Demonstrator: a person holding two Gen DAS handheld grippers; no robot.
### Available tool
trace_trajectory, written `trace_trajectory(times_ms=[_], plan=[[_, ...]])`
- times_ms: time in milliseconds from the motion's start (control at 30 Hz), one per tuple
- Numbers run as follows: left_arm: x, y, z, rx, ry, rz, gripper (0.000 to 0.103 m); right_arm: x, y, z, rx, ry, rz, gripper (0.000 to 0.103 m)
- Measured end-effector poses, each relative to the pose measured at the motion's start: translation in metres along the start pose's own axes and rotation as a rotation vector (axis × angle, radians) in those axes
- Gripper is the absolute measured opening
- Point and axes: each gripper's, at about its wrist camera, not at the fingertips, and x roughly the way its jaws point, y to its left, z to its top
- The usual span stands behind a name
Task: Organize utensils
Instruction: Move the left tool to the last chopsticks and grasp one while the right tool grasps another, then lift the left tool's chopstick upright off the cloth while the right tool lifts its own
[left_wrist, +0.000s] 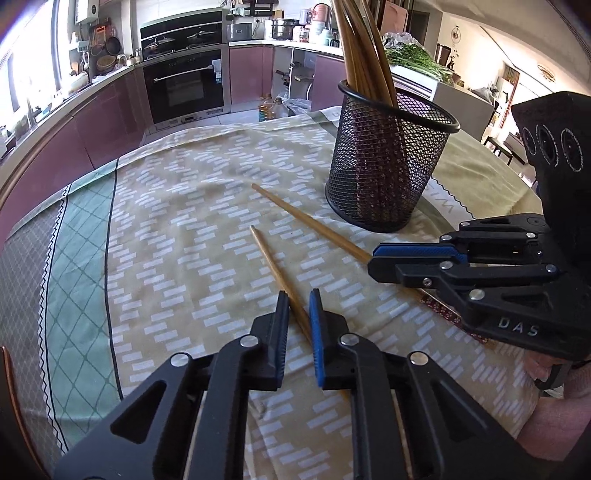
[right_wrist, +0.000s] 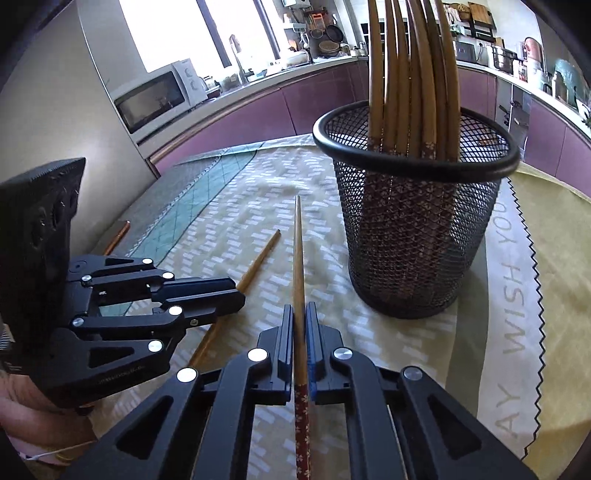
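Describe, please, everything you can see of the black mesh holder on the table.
The black mesh holder is a round cup of woven metal wire with a smooth solid rim. It stands upright on the patterned tablecloth, beside the printed border. Inside it stands a bundle of bamboo-coloured chopsticks, their patterned red ends down, showing through the mesh. No gripper touches it, and the two loose chopsticks lie apart from it.

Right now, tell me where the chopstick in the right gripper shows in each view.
Left wrist view: the chopstick lies on the cloth right of centre, its near end in the right gripper.
Right wrist view: it runs up the middle from the shut gripper.
Shared landmark: the mesh cup.
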Motion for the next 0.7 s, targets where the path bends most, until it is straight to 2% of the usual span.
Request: trace_trajectory(times_ms=[167, 367, 700], plan=[[-0.002, -0.005, -0.002, 0.025, 0.006, 0.003, 0.012, 0.0, 0.008, -0.007, -0.032, 0.029, 0.033, 0.005], [0.0, -0.007, -0.004, 0.046, 0.032, 0.014, 0.02, 0.007, 0.014, -0.008, -0.049, 0.048, 0.034, 0.006], [0.001, -0.008, -0.003, 0.035, 0.016, 0.026, 0.013, 0.013, 0.019, -0.005, -0.062, 0.05, 0.021, 0.006]])
